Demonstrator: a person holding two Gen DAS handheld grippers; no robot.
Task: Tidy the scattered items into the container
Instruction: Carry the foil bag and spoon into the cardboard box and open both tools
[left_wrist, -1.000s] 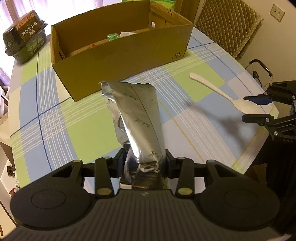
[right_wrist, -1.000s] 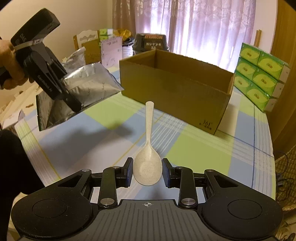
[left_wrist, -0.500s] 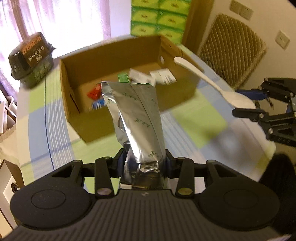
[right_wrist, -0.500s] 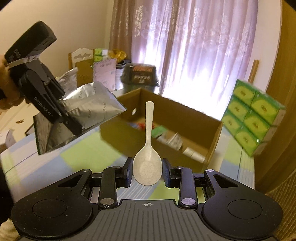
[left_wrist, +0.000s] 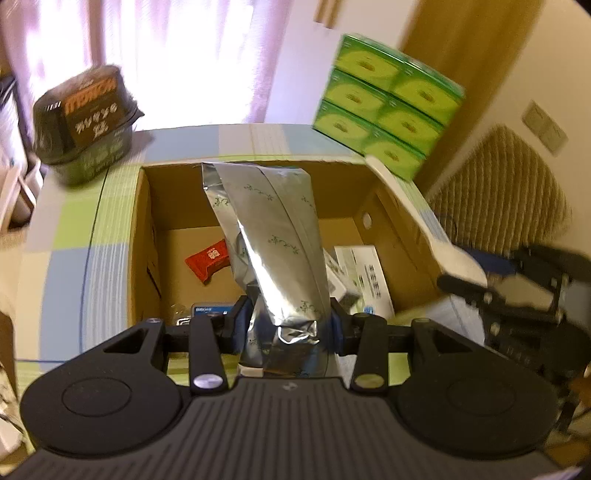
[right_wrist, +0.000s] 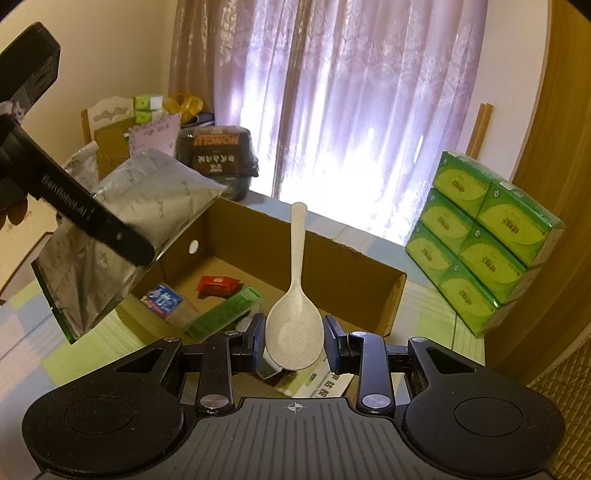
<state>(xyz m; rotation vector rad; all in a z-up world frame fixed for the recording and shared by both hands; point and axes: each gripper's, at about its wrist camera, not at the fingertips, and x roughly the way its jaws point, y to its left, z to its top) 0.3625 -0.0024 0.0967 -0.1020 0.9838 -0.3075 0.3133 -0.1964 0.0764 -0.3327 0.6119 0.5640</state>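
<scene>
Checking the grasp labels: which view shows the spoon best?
Right wrist. The spoon shows whole and sharp there, its bowl clamped in the right claw above the box. Left wrist shows it blurred at the frame's right side.

Ahead and to the right of my hand-held gripper I see a stack of green tissue boxes (right_wrist: 484, 236). Ahead to the left sits a dark lidded food tub (right_wrist: 218, 162) with orange lettering. Behind both hangs a pale purple curtain (right_wrist: 351, 110), backlit. The bench (left_wrist: 74, 236) wears a checked cloth of green, blue and white. At far right I note a quilted chair back (left_wrist: 506, 192).
</scene>
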